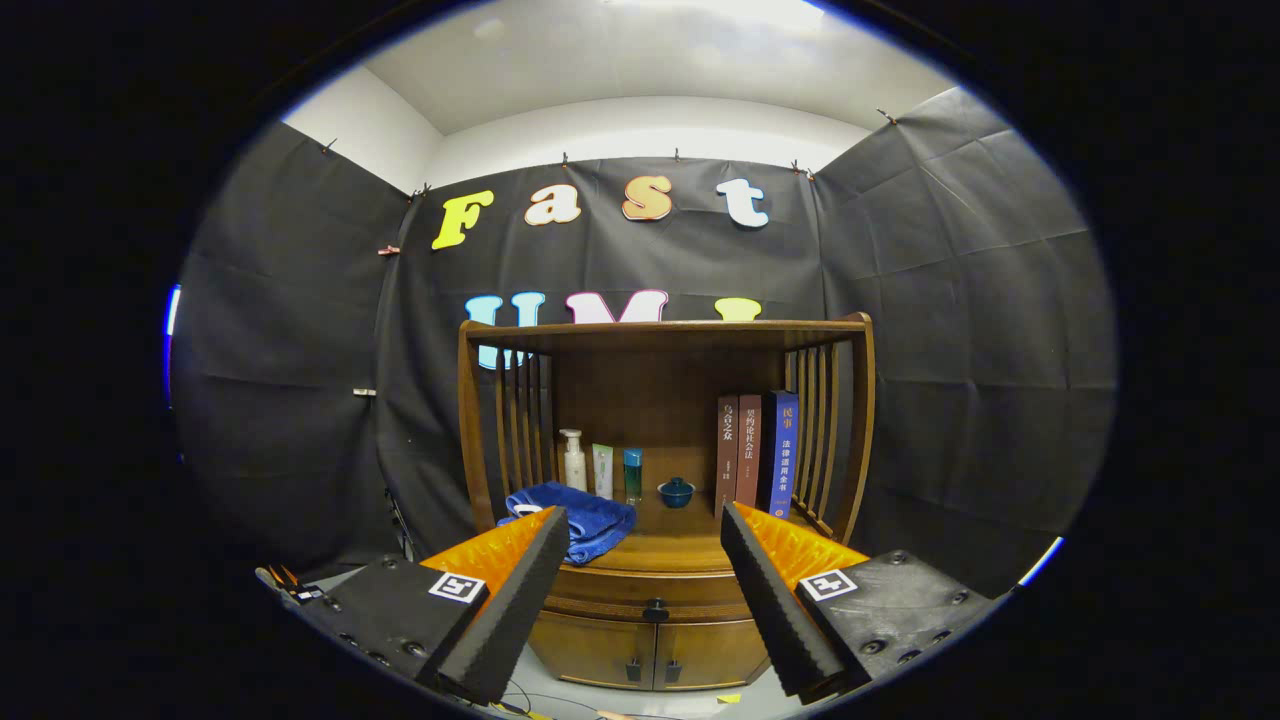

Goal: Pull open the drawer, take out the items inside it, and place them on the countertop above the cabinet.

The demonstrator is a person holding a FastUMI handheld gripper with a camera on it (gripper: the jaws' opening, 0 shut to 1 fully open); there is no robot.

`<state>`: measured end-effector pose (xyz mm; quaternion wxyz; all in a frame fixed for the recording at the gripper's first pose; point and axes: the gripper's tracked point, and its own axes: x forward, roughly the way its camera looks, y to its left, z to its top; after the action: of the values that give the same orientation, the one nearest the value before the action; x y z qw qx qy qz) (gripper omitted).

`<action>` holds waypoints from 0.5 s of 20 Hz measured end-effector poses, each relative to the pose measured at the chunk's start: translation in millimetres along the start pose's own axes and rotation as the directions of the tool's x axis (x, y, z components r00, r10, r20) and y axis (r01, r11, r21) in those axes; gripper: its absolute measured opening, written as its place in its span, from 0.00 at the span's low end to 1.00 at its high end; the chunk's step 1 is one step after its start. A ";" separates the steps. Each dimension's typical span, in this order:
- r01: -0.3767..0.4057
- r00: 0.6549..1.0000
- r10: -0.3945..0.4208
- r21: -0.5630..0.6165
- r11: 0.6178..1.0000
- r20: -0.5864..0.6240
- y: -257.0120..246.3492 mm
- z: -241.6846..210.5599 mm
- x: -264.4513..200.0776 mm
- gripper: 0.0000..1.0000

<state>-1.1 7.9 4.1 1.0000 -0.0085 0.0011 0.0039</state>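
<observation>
A wooden cabinet (pixel 660 400) stands ahead of me against the booth's wall. Its drawer (pixel 650 592) is closed, with a small dark knob (pixel 655 607) at its middle, seen in the gap between my fingers. My gripper (pixel 644 520) is open, held some way back from the cabinet, with nothing between its fingers. The countertop (pixel 675 545) above the drawer carries a folded blue towel (pixel 580 518) on its left side, partly hidden by my left finger. What lies inside the drawer is hidden.
At the back of the countertop stand a white pump bottle (pixel 574 460), a pale tube (pixel 602 470), a teal bottle (pixel 633 474), a small blue lidded bowl (pixel 676 491) and three upright books (pixel 756 452). Two lower doors (pixel 650 655) sit under the drawer. Slatted side rails flank the shelf.
</observation>
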 end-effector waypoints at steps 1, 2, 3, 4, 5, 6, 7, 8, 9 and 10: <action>-0.003 1.000 0.003 0.001 1.000 0.000 1.4 0.9 -0.3 0.98; -0.003 1.000 0.003 0.000 1.000 0.001 1.4 1.8 -0.3 0.98; 0.002 1.000 -0.002 -0.004 1.000 0.003 0.3 2.5 -2.0 0.98; 0.004 1.000 -0.004 -0.008 1.000 0.005 -1.4 3.1 -2.4 0.98; 0.005 1.000 -0.005 -0.009 1.000 0.008 -1.4 4.6 -2.7 0.99; 0.005 1.000 -0.005 -0.005 1.000 0.014 -2.0 5.0 -3.7 0.99; 0.005 1.000 -0.005 0.001 1.000 0.015 -2.8 5.4 -3.1 0.98; 0.006 1.000 -0.006 0.007 1.000 0.014 -3.7 5.1 -2.1 0.98; 0.006 1.000 -0.006 0.013 1.000 0.010 -4.7 2.4 0.3 0.98; 0.008 1.000 -0.008 0.014 1.000 0.005 -6.2 -0.3 2.1 0.98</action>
<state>1.0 1.8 3.9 1.0000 -0.0014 -0.0014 -0.0002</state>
